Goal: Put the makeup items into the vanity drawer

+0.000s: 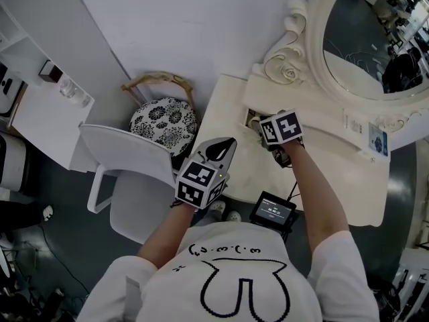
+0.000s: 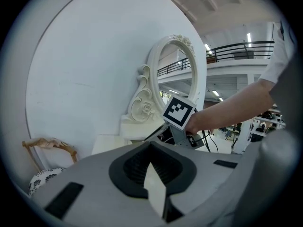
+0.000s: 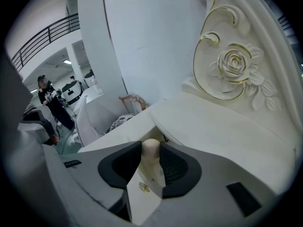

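Two grippers: right gripper [image 3: 151, 146] clamps one cream bottle [image 3: 150, 159] (gold emblem) above vanity [image 3: 213, 126]; left gripper [image 2: 151, 161] pinched together, empty.

- You have a white chair [image 1: 127, 154] at the near left.
- Just beyond it stands a stool [image 1: 163, 121] with a black-and-white floral cushion and a curved wooden back [image 1: 157, 80], close to the pale wall [image 1: 188, 25].
- At your far right rises an oval mirror [image 1: 375, 45]. Its cream frame carries scrollwork and a gold-edged carved rose [image 3: 235, 63].
- A small lit screen [image 1: 273, 211] sits nearest you, right of the chair.
- A white shelf unit [image 1: 40, 123] at the far left holds glassware [image 1: 74, 91].
- The dark floor [image 1: 33, 200] carries loose cables [image 1: 53, 257].
- Well off to the left, a person in dark clothing [image 3: 51, 105] stands below a railed balcony [image 3: 42, 39].
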### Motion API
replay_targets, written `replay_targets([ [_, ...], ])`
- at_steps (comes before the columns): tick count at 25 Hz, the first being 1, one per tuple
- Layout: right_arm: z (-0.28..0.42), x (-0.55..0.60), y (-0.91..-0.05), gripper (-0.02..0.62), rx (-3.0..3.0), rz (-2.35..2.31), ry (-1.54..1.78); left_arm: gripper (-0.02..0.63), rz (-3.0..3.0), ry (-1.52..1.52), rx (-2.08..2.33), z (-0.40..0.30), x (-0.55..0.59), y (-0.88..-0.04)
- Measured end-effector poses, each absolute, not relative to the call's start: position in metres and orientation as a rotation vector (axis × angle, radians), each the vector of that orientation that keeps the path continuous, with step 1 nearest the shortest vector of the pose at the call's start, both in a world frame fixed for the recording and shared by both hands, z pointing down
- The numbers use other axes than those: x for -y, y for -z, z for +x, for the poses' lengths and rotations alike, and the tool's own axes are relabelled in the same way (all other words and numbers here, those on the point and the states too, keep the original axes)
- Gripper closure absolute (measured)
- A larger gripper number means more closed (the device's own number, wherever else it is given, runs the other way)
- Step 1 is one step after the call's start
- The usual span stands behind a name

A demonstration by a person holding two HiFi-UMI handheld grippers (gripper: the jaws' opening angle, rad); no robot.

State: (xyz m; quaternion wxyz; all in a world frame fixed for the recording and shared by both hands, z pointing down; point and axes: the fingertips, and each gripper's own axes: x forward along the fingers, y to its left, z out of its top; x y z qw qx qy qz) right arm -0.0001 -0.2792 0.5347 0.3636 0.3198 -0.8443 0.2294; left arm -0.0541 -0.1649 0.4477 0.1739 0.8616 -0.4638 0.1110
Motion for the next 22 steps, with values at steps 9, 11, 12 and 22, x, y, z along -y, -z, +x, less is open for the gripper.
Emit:
replay_targets([
  [9, 0.005, 0.282, -0.533, 0.405, 2.197, 0.867, -0.595, 0.612, 2.450, -0.318, 1.310, -0.048, 0.166, -0.446],
  [11, 0.008, 0.281, -0.531, 0.397, 2.207, 0.869, -0.606, 0.612, 2.452, -0.319, 1.308, -0.046, 0.166, -0.447],
  [12, 0.010, 0.280, -0.529, 0.397, 2.216, 0.869, -0.619, 0.612, 2.454, -0.319, 1.306, -0.045, 0.165, -0.447],
  [22, 0.023, 0.258, -0.501, 0.408, 2.328, 0.819, -0.667, 0.612, 2.493, -0.325, 1.264, -0.030, 0.162, -0.443],
])
